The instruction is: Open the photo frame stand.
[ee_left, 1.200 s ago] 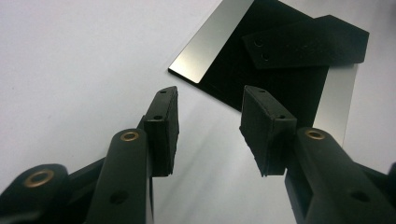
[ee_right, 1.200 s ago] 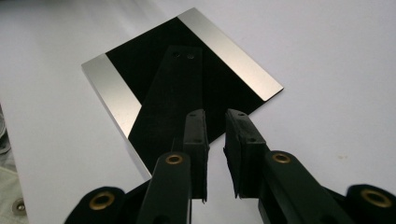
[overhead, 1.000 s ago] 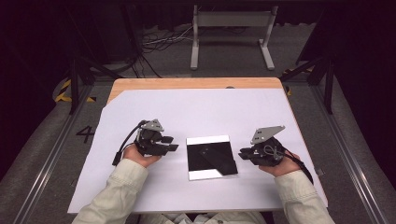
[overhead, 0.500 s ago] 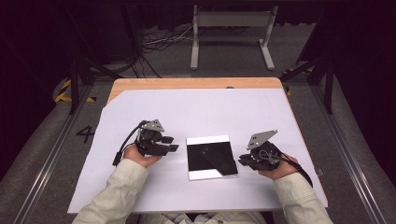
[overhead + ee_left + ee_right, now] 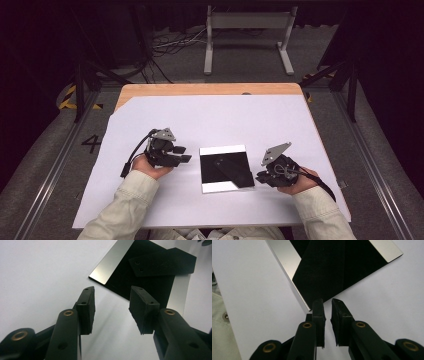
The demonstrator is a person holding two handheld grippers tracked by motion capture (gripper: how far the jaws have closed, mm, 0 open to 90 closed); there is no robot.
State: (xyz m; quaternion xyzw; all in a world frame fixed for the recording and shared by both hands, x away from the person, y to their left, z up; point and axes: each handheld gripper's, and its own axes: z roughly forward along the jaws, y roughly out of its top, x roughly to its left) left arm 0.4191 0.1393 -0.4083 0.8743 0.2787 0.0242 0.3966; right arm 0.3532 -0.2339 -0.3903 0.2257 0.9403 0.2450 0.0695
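Left gripper [image 5: 182, 154]: jaws wide, nothing between them, hovering just left of the mirror [image 5: 226, 168], aimed at its near-left corner. Right gripper [image 5: 261, 176]: jaws narrow, a thin gap, nothing pinched as far as the right gripper view shows, tips just off the mirror's right edge. The mirror is a square plate, dark with bright strips along two edges, lying flat on the white sheet [image 5: 215, 120], mid-table, between both grippers. The dark shape on its face looks like a gripper's reflection, can't confirm. Progress, my read: approach done on both sides, no contact, no grasp, no lift. Left to do: get a jaw under an edge, grip, move it.
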